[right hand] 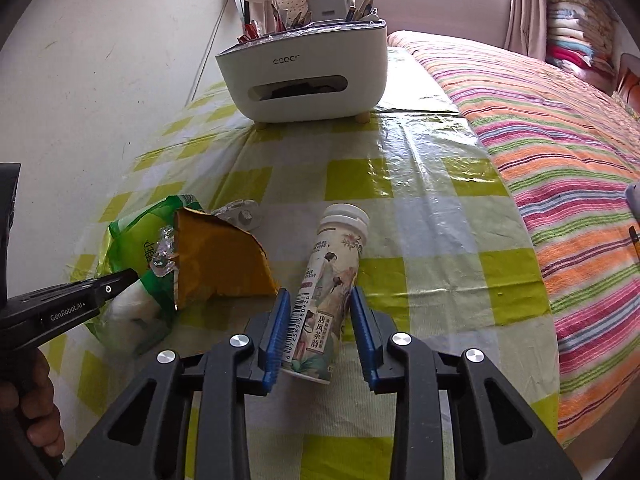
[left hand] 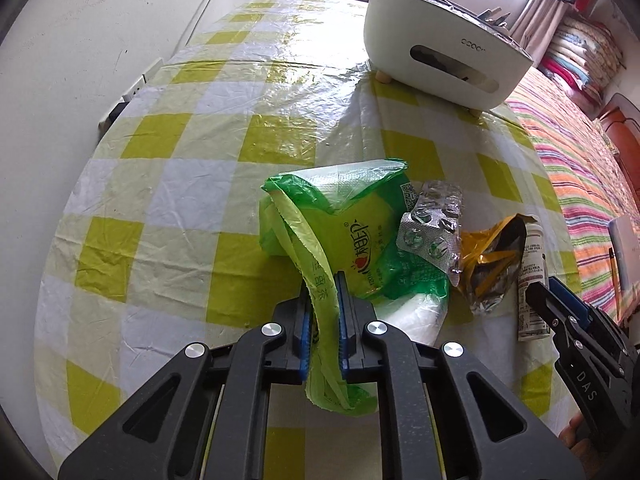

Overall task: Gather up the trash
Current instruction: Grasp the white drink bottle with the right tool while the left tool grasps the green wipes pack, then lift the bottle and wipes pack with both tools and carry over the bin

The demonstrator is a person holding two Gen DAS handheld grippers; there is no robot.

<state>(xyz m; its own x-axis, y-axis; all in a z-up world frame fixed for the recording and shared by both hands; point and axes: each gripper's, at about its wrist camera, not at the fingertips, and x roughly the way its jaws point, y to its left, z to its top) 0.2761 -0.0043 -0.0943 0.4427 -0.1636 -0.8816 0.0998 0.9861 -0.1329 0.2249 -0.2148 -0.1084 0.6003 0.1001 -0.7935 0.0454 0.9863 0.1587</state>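
Note:
My left gripper [left hand: 323, 280] is shut on the edge of a green plastic bag [left hand: 352, 232] that lies on the checked tablecloth [left hand: 168, 184]. Silver blister packs [left hand: 434, 228] and a yellow foil wrapper [left hand: 490, 256] lie against the bag's right side. A white printed bottle [right hand: 334, 280] lies on its side. My right gripper [right hand: 318, 296] is open, one finger on each side of the bottle's lower half. In the right wrist view the bag [right hand: 132, 248] and the wrapper [right hand: 224, 256] lie left of the bottle, with the left gripper [right hand: 120, 280] at the bag.
A white desk organiser [left hand: 444, 48] with pens stands at the far side of the table, also in the right wrist view [right hand: 304, 72]. A bed with a striped blanket [right hand: 560, 152] runs along the table's right edge. A wall [left hand: 80, 60] borders the left.

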